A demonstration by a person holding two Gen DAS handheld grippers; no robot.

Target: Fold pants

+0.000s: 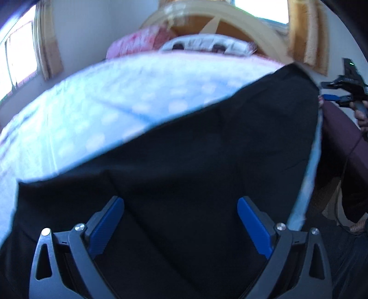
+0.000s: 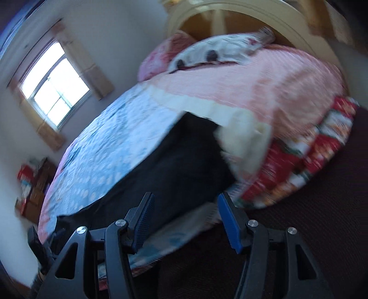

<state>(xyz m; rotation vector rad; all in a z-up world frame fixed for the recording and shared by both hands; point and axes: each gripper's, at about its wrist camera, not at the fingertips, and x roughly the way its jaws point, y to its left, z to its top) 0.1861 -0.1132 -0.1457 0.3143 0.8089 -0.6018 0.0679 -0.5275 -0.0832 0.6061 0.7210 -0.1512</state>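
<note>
Black pants (image 1: 195, 149) lie spread flat on the light blue dotted quilt (image 1: 92, 103), near the bed's right edge. My left gripper (image 1: 180, 207) hovers over their near end, its jaws wide apart with nothing between the blue pads (image 1: 108, 225). In the right wrist view the pants (image 2: 184, 156) stretch away along the bed edge. My right gripper (image 2: 185, 202) hangs over that edge at the near part of the pants, open and holding nothing. That same right gripper (image 1: 345, 92) also shows far right in the left wrist view, off the bed, in a hand.
A pink cover (image 2: 264, 87) and pillows (image 2: 218, 50) lie toward the arched wooden headboard (image 2: 253, 13). A red patterned blanket (image 2: 299, 161) hangs off the bed side over dark floor (image 2: 310, 218). A window (image 2: 53, 85) and a low cabinet (image 2: 36, 184) stand at the left.
</note>
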